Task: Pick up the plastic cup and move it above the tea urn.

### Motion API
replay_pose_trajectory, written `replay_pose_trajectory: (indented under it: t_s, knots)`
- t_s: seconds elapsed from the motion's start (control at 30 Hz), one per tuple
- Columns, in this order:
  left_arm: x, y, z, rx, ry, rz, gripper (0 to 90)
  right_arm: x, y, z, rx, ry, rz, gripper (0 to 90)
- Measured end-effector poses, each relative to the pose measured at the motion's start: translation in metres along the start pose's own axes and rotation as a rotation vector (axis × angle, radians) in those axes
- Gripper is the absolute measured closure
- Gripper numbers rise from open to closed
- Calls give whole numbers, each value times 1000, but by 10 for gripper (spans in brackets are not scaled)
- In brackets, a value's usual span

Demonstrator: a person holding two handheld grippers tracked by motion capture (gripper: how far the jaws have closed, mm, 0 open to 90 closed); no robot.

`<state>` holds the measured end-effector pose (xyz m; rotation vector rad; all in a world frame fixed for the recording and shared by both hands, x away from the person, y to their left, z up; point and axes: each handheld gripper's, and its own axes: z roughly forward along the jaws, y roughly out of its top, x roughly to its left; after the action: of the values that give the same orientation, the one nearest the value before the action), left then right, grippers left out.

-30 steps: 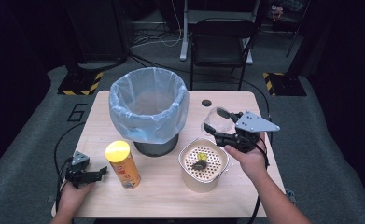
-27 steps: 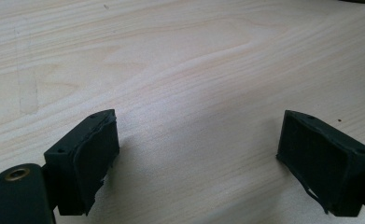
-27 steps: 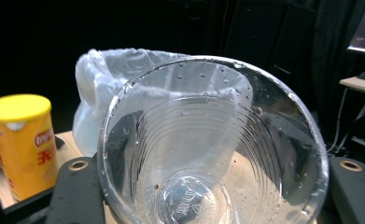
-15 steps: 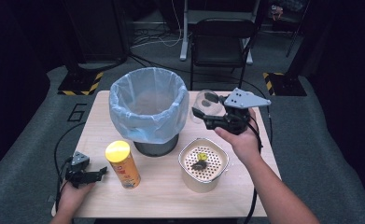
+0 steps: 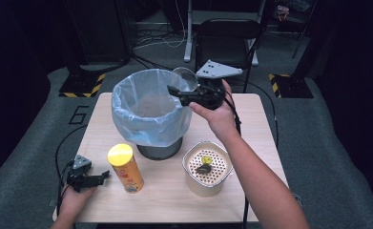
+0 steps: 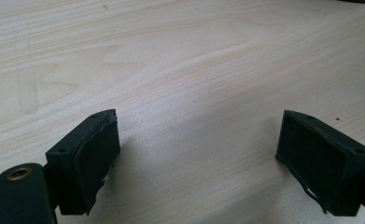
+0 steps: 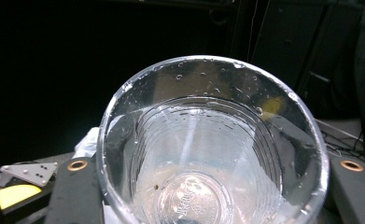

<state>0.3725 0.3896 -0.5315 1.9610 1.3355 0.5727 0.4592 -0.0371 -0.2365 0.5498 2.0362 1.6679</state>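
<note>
My right gripper [image 5: 190, 97] is shut on a clear plastic cup [image 5: 185, 79], held on its side above the right rim of the bin lined with a pale blue bag [image 5: 148, 112]. In the right gripper view the cup [image 7: 213, 154] faces me mouth first, empty and beaded with droplets, with my right gripper [image 7: 215, 182] clamped on both sides of it. My left gripper [image 5: 89, 180] rests open on the table's front left corner. In the left gripper view, bare wood lies between the spread jaws of my left gripper [image 6: 213, 149].
A yellow canister [image 5: 125, 168] stands at the front left, in front of the bin. A white container with a perforated insert [image 5: 207, 168] holding dark residue sits at the front right, under my right forearm. A black chair [image 5: 229, 38] stands behind the table [image 5: 255, 114].
My right gripper has carried the cup from above the white container back and to the left, up to the bin's rim. The left gripper has stayed put.
</note>
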Motion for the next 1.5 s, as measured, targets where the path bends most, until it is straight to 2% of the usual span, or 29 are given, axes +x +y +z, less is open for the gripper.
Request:
replay_pose_trajectory:
  t_s: [0.17,0.2,0.23,0.27,0.4,0.47,0.53,0.57,0.63,0.67,0.7,0.83,0.87,0.93,0.97,1.03,1.1,1.17,1.2,1.3,1.33,1.4,1.5]
  knots:
    - [0,0,0,0,0,0,129,2,-4,29,48,3,7,330]
    - [1,0,-1,14,-1,17,129,2,-5,33,53,5,4,331]
    - [0,0,0,-2,-3,-7,129,3,-5,37,63,7,20,331]
    - [-1,0,0,-2,-5,-13,129,3,-6,41,66,8,20,331]
    - [0,0,1,-5,-4,-7,130,4,-9,53,74,7,29,323]
    - [0,0,0,-3,-5,-6,130,4,-11,59,51,9,41,262]
    - [0,0,0,-3,-6,-8,129,6,-14,66,71,-1,42,119]
    - [0,0,0,-3,-8,-6,127,7,-16,70,79,-23,56,60]
    - [0,0,0,-3,-9,-9,125,9,-19,72,67,-27,57,31]
    - [0,0,1,-9,-6,-3,124,9,-20,72,65,-14,73,18]
    - [0,0,1,-7,-7,-2,121,8,-21,72,68,-5,86,16]
    - [1,1,0,5,-14,3,110,7,-25,65,77,-19,79,46]
    - [2,1,0,-8,-14,-6,108,6,-25,62,76,-19,76,52]
    - [3,2,-2,9,-33,-28,105,3,-26,57,78,-32,58,67]
    - [3,2,-2,6,-39,-53,103,3,-26,55,78,-34,48,72]
    - [3,3,-2,5,-55,-60,96,1,-25,47,76,-32,47,75]
    - [3,4,-4,0,-51,-32,84,1,-24,39,65,-29,64,77]
    - [2,7,-8,-8,-64,-16,76,0,-24,32,53,-29,57,77]
    - [1,7,-10,-27,-73,-14,71,-1,-23,29,45,-31,60,77]
    - [-1,10,-16,-41,-89,0,35,-2,-25,18,54,-37,49,77]
    - [-3,12,-18,-67,-105,-6,20,-2,-26,15,60,-43,52,77]
    - [-5,14,-23,-85,-118,-17,2,-2,-29,8,74,-50,44,67]
    - [-6,17,-30,-116,-163,-26,2,-2,-34,-2,86,-55,35,67]
